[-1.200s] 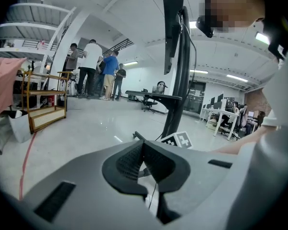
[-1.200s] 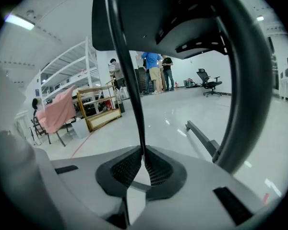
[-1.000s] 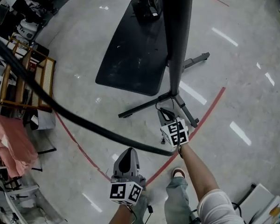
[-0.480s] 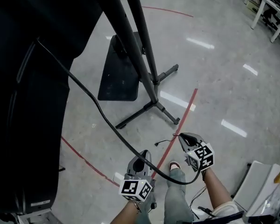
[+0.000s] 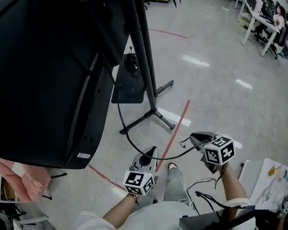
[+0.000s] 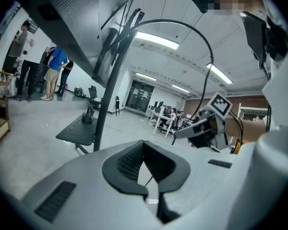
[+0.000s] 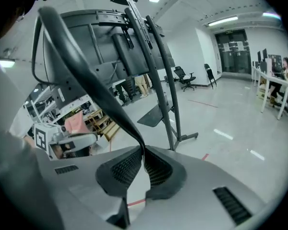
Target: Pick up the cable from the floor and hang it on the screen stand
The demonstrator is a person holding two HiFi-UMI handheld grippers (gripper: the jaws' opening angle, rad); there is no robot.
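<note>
The black cable (image 5: 119, 116) drops from behind the big dark screen (image 5: 38, 71), loops low above the floor and rises into my right gripper (image 5: 194, 139). That gripper (image 7: 143, 152) is shut on the cable (image 7: 86, 75), which leaves the pads and climbs up to the left. The screen stand's pole (image 5: 146, 61) and floor legs (image 5: 149, 116) are just ahead of both grippers. My left gripper (image 5: 151, 150) hangs lower, left of the right one. Its jaws (image 6: 144, 147) are shut with nothing held, and the cable (image 6: 192, 32) arcs overhead toward the right gripper (image 6: 201, 128).
A black floor plate (image 5: 129, 85) with a small black device (image 5: 131, 61) lies behind the stand. Red tape (image 5: 180, 116) crosses the floor. Pink cloth (image 5: 19, 178) is lower left, a white box (image 5: 273, 176) lower right. Desks with people (image 5: 264, 13) stand far right.
Both grippers have come up from near the floor, and the right one has carried the cable up and to the right. The head view has lifted, so the screen now fills the left.
</note>
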